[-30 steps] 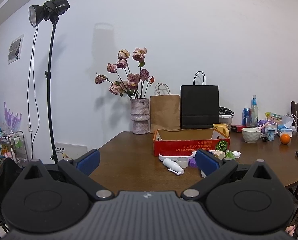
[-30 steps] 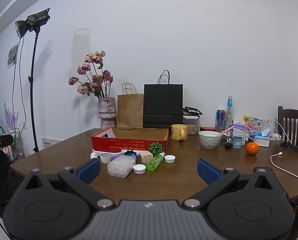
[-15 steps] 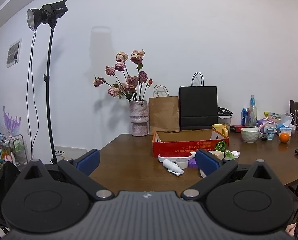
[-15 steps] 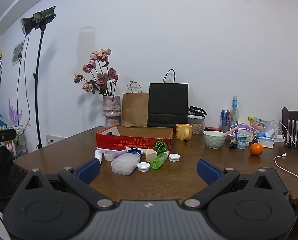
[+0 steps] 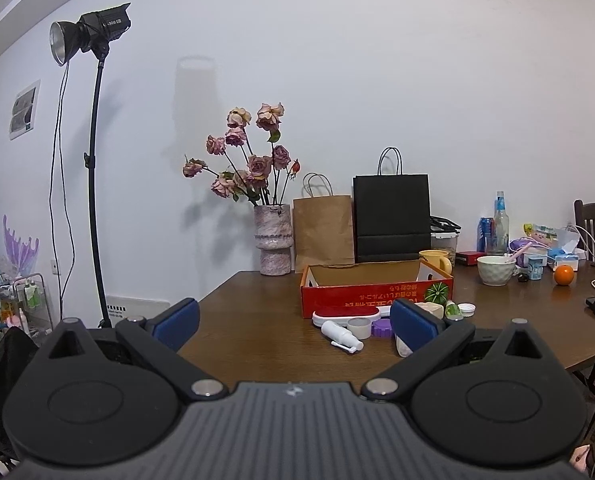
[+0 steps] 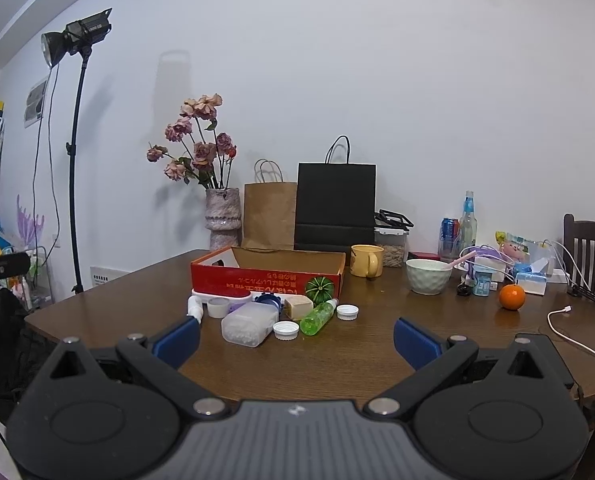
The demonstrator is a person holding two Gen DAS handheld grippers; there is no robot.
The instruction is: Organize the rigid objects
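The left gripper (image 5: 293, 322) hangs with its blue pads spread wide and nothing between them, short of the near edge of the wooden table (image 5: 257, 344). The right gripper (image 6: 296, 336) is likewise spread wide and empty, over the table's near edge.

Taking the red cardboard box (image 6: 267, 278) as the landmark: nearest the grippers, in front of the box, lies a loose cluster of small items. A clear plastic container (image 6: 249, 324) lies on its side closest to the right gripper, with a white cap (image 6: 285, 329) just beside it and a green bottle (image 6: 317, 317) lying tilted next to that. A second white cap (image 6: 347, 312) sits just right of the bottle. Closer to the box wall are a beige block (image 6: 298, 307), a blue-lidded item (image 6: 267, 300) and a small white cup (image 6: 218, 307). In the left view a white spray bottle (image 5: 341, 336) lies flat in front of the box, near a purple lid (image 5: 382, 327) and a red-and-white case (image 5: 345, 315) touching the box front.

The box itself stands open.

Behind it are a yellow mug (image 6: 365, 260), a vase of dried roses (image 6: 222, 220), a brown paper bag (image 6: 269, 214) and a black paper bag (image 6: 335, 206). Well right of the box sit a white bowl (image 6: 428, 276) and an orange (image 6: 511, 297).
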